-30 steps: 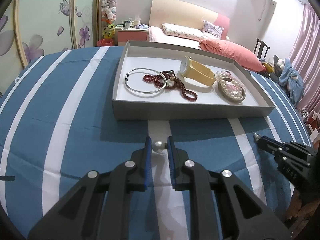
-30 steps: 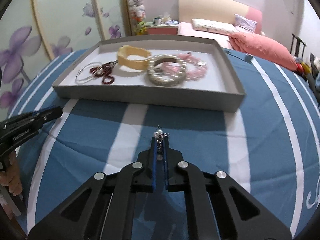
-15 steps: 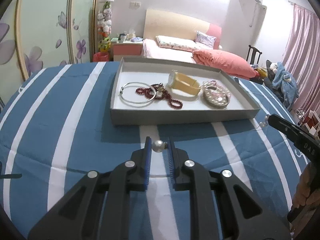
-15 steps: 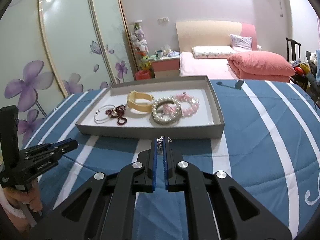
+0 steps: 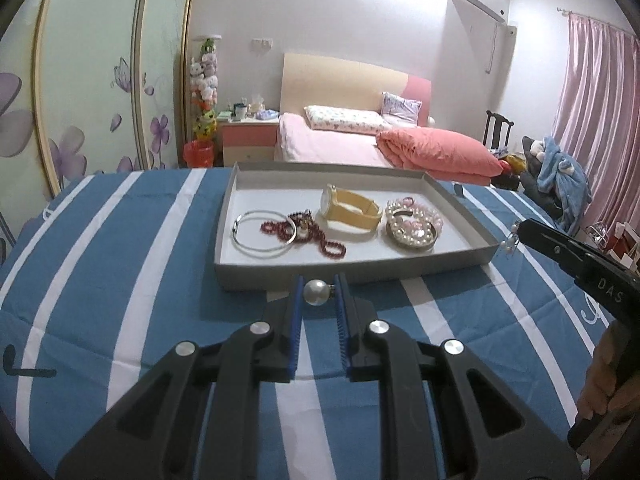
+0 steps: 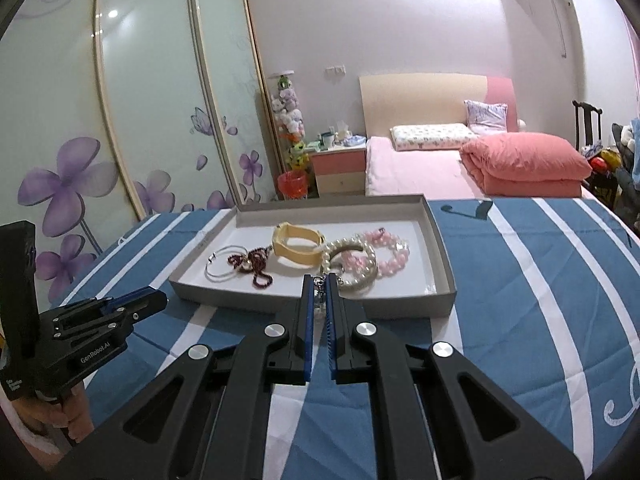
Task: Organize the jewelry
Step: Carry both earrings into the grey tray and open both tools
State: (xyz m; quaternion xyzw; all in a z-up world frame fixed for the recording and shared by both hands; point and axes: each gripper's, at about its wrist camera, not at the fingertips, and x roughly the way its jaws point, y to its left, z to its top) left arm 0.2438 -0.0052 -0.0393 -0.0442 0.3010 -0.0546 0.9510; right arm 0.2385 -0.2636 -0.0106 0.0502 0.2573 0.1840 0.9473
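My left gripper (image 5: 317, 282) is shut on a pearl earring (image 5: 316, 292), held above the blue striped cloth just in front of the grey tray (image 5: 360, 274). My right gripper (image 6: 319, 282) is shut on a small dangling earring (image 6: 319, 285) in front of the tray's near wall (image 6: 400, 306); it also shows at the right of the left wrist view (image 5: 520, 228). In the tray lie a silver bangle (image 5: 262, 234), a dark red bead string (image 5: 316, 236), a yellow watch (image 5: 350, 210) and a pearl and pink bead bracelet (image 5: 414, 228).
The table wears a blue cloth with white stripes (image 5: 120, 260). Behind it are a bed with a pink quilt (image 5: 436, 152), a nightstand (image 5: 246, 138), flowered wardrobe doors (image 6: 80, 140) and a chair with clothes (image 5: 556, 172).
Both grippers have risen and tilted up, each still holding its earring. The tray now sits lower and farther in both views, and more of the room shows.
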